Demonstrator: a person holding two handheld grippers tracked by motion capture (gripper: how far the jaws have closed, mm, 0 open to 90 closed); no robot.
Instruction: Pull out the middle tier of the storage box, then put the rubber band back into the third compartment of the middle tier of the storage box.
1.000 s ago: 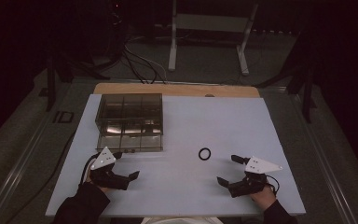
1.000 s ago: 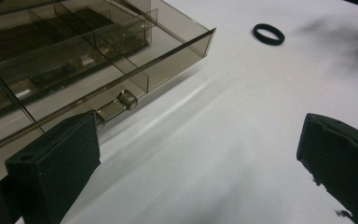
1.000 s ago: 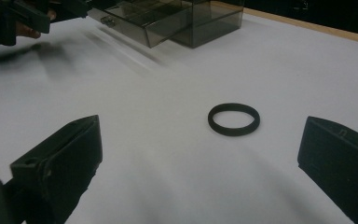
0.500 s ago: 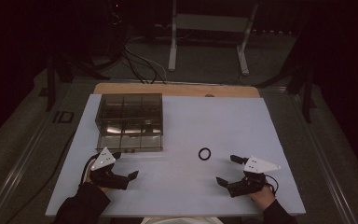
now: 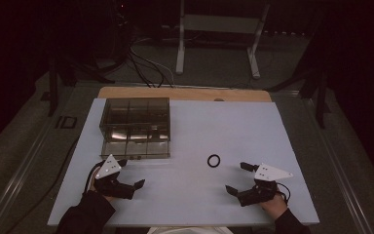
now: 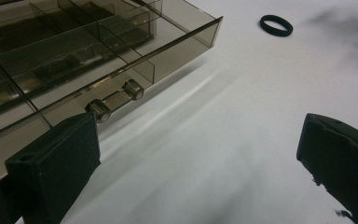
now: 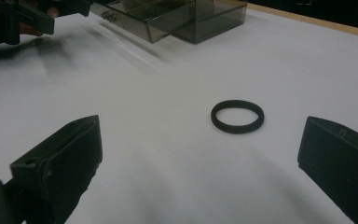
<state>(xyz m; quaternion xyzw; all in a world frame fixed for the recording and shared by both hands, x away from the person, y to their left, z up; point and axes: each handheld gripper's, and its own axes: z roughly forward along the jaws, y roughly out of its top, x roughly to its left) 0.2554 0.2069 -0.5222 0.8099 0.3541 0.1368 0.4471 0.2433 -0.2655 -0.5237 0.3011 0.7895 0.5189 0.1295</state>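
Note:
A small black ring (image 5: 214, 160) lies flat on the white table top (image 5: 233, 126), right of centre. My right gripper (image 5: 236, 178) is open just behind and to the right of it; in the right gripper view the ring (image 7: 237, 116) sits ahead between the wide jaws of that gripper (image 7: 200, 163). A smoky clear box (image 5: 134, 117) with compartments stands at the left, its drawer (image 5: 135, 148) pulled out. My left gripper (image 5: 130, 174) is open in front of the drawer, and the drawer handle (image 6: 114, 99) lies just ahead of its left jaw. Both grippers hold nothing.
A wooden strip (image 5: 185, 93) runs along the table's far edge. Beyond it are cables (image 5: 141, 63) and a metal stand (image 5: 219, 39) on the floor. Bare white surface spreads right of the box.

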